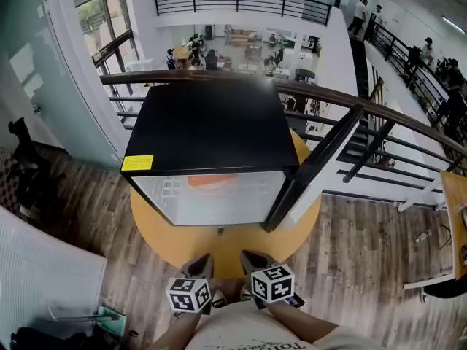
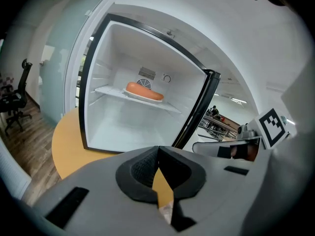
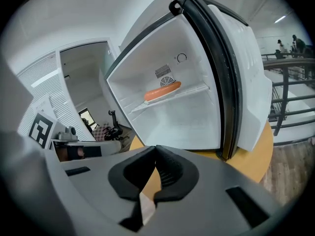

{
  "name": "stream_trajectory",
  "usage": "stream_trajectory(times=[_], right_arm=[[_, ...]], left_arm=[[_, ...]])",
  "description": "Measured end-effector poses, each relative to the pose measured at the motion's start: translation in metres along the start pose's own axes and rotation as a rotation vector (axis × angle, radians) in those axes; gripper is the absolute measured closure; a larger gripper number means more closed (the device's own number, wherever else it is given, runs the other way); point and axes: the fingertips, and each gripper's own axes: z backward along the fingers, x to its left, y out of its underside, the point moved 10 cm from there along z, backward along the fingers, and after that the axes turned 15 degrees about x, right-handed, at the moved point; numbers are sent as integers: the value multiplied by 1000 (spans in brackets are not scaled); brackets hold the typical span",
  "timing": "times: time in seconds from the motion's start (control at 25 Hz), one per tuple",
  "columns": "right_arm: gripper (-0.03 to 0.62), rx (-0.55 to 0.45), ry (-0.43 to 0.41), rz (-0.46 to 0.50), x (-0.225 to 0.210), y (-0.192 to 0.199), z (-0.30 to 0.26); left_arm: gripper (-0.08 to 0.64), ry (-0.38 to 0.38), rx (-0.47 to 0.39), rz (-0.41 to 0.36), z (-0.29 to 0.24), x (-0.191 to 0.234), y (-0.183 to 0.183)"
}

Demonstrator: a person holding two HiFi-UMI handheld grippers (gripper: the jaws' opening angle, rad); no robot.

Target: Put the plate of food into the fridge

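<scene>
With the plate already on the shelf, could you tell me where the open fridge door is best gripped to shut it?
Take the door by its free upright edge, away from the hinge, jaws across its thickness: it shows no handle, so that edge is likely the only purchase. It stands swung out on the fridge's right, so come from the right with the right gripper, now shut.
</scene>
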Motion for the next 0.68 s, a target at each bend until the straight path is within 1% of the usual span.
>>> stream_trajectory(times=[0.32,0.68], right_arm=[[566,8,0,16,1,1,1],[566,-7,-1,-21,-5,-1,3]], left_arm=[[535,6,1,18,0,-2,0],[535,-1,-9,27,0,1,-3]])
